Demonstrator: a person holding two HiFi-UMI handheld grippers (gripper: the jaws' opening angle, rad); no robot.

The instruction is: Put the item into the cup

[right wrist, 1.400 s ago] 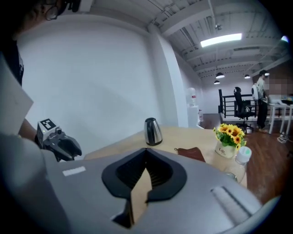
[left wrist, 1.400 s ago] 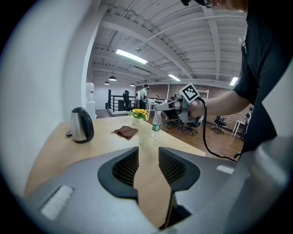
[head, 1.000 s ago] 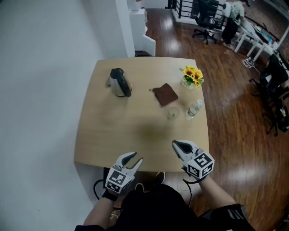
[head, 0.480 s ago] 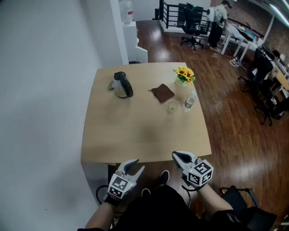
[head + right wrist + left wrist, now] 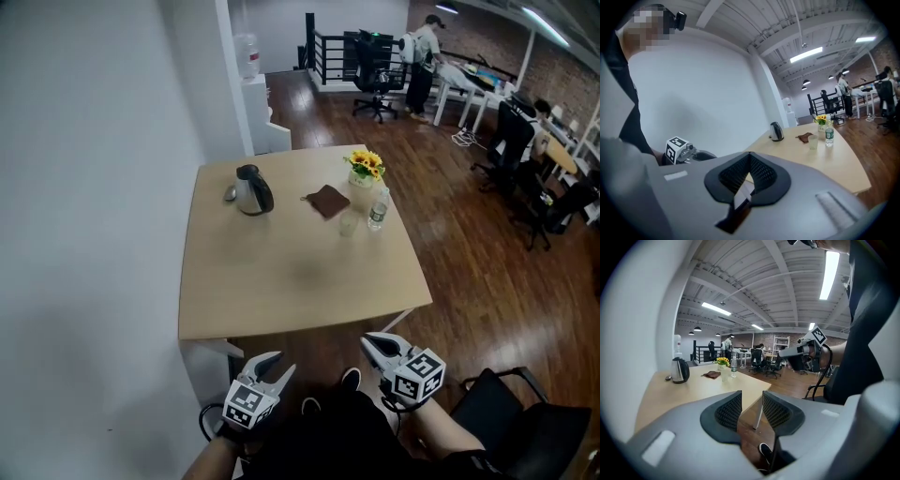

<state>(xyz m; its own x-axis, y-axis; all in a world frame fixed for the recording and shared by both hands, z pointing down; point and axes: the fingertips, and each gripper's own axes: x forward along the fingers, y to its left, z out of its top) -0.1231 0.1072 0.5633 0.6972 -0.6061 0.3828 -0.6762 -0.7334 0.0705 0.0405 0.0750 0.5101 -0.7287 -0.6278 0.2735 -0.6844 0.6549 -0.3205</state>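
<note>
Left gripper (image 5: 278,362), fingers apart, and right gripper (image 5: 372,341), fingers closed, hang short of the tabletop (image 5: 281,281) edge. Wood floor (image 5: 469,262) opens rightward.

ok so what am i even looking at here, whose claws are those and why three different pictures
There is no robot here: a person holds a two-jaw gripper in each hand. The head view comes from a camera on the person's head, looking down. In it the left gripper shows at the left and the right gripper at the right. The other two pictures come from wide-angle cameras riding on the grippers, each looking along its own jaws.

Ahead of both grippers is a light wooden table. Towards its far side are a dark-topped steel kettle, a brown cloth, a clear cup, a clear water bottle and a small pot of yellow flowers.

Nothing is held. The left gripper's jaws stand apart and empty, and the right gripper's are closed on nothing.
</note>
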